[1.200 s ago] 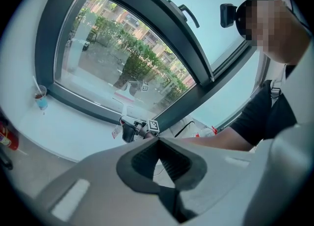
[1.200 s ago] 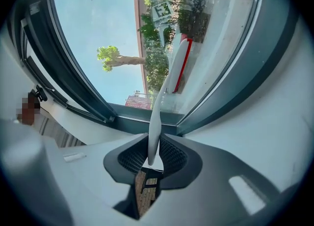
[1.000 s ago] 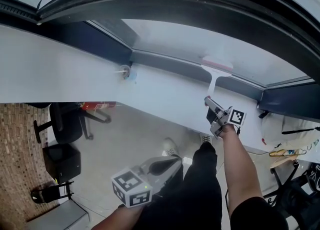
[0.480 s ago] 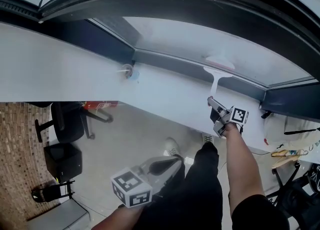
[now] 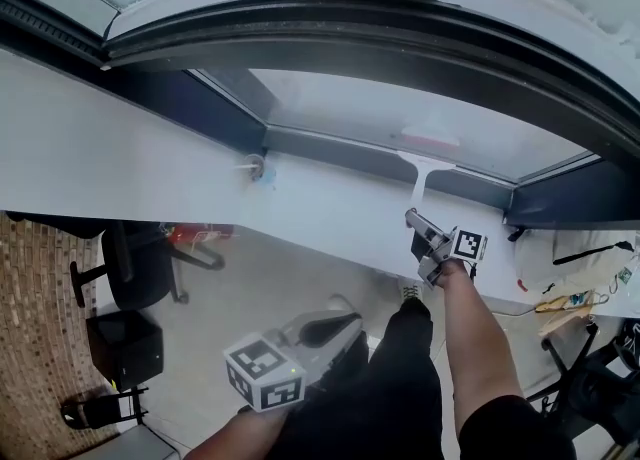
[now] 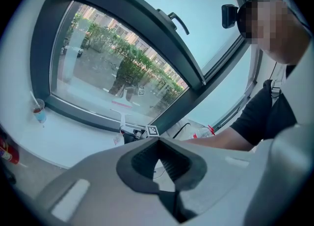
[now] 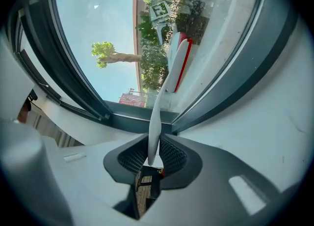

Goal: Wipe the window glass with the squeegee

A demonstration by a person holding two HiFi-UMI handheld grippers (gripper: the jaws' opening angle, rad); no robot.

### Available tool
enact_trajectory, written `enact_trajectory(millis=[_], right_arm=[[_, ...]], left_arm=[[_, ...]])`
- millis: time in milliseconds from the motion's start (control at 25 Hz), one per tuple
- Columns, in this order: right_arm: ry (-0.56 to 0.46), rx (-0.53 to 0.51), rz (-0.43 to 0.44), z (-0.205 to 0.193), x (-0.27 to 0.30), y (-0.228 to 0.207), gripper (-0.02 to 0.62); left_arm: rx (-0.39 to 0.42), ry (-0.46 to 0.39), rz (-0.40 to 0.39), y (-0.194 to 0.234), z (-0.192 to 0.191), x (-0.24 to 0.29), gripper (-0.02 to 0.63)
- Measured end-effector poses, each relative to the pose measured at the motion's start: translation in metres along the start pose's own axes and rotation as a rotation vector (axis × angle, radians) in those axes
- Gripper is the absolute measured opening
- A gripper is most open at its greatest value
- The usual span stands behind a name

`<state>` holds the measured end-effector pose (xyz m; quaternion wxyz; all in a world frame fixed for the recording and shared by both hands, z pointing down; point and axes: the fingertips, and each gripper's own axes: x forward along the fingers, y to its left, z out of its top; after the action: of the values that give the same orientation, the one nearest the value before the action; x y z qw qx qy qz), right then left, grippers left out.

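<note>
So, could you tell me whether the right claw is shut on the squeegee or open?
Shut on it: in the right gripper view the right claw clamps the squeegee by its white handle.

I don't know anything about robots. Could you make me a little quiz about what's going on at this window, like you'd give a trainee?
1. True or false: the left tool hangs low by the person's leg, off the window glass.
2. Which tool grips the handle of the squeegee? A the left one; B the right one; C both.
3. Fill in: on the sill, left of the squeegee in the head view, stands a ____ with a straw.

Key
1. True.
2. B: the right tool is closed on the white handle, with the blade up at the lower part of the glass.
3. The cup.
</note>
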<state>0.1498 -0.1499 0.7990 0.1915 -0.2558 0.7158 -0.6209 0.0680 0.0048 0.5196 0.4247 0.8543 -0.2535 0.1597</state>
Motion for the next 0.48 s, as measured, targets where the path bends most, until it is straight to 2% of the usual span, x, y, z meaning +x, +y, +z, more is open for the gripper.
enact_trajectory(millis=[320,480], right_arm=[[-0.037,-0.074,0.076,-0.018,-0.015,0.113,0.091],[-0.041,-0.124,0.07,-0.04,-0.03,0.164,0.091]], left_arm=[[0.109,-0.051,-0.063,-0.035,0.037,-0.037,0.0],[0.154,-0.054,-0.098,-0.056,0.039,-0.062,0.0]])
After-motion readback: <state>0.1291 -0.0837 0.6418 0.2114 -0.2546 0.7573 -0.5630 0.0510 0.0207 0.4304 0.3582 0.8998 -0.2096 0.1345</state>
